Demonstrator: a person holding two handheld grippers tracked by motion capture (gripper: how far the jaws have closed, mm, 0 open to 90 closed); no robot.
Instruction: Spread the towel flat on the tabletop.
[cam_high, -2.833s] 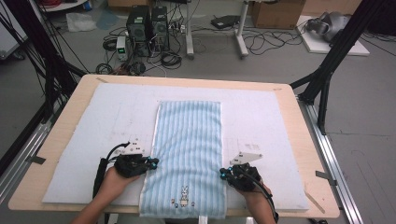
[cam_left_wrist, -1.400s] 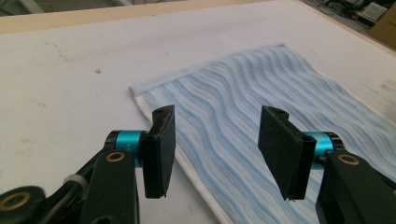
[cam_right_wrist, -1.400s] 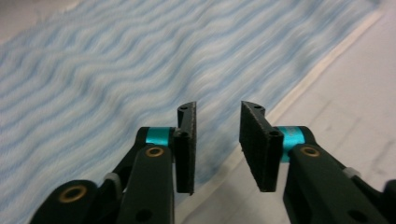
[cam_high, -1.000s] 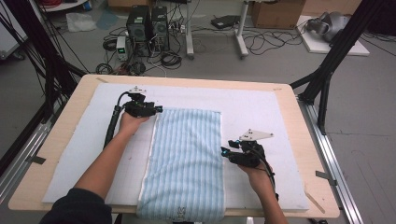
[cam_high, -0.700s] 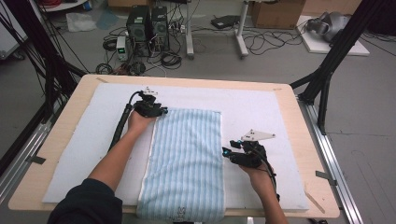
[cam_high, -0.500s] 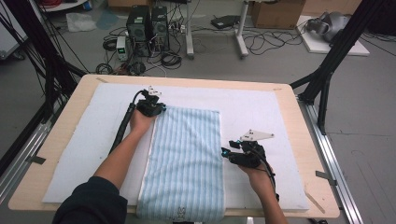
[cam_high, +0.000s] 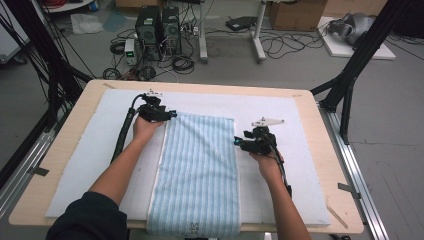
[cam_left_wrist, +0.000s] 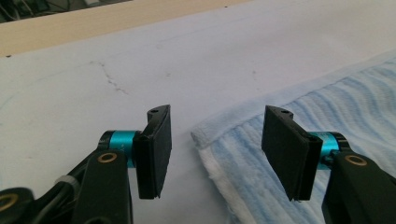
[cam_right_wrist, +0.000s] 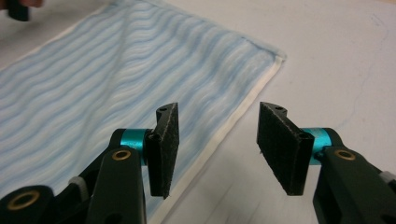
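Straddling towel (cam_left_wrist: 299, 112) edges — fingers (cam_left_wrist: 156, 149) spread.

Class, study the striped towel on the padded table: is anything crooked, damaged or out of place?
The towel lies flat and fairly straight, but its near end hangs over the table's front edge. Nothing looks damaged.

The towel (cam_high: 197, 175) is showing pale blue and white stripes with a white hem, lying on a white mat (cam_high: 300, 125) that is covering the light wooden table (cam_high: 325, 145). Each hand-held gripper, left (cam_left_wrist: 215, 149) and right (cam_right_wrist: 217, 144), is showing black jaws with teal collars and brass-coloured rivets. A dark sleeve (cam_high: 87, 220) is covering the left arm.
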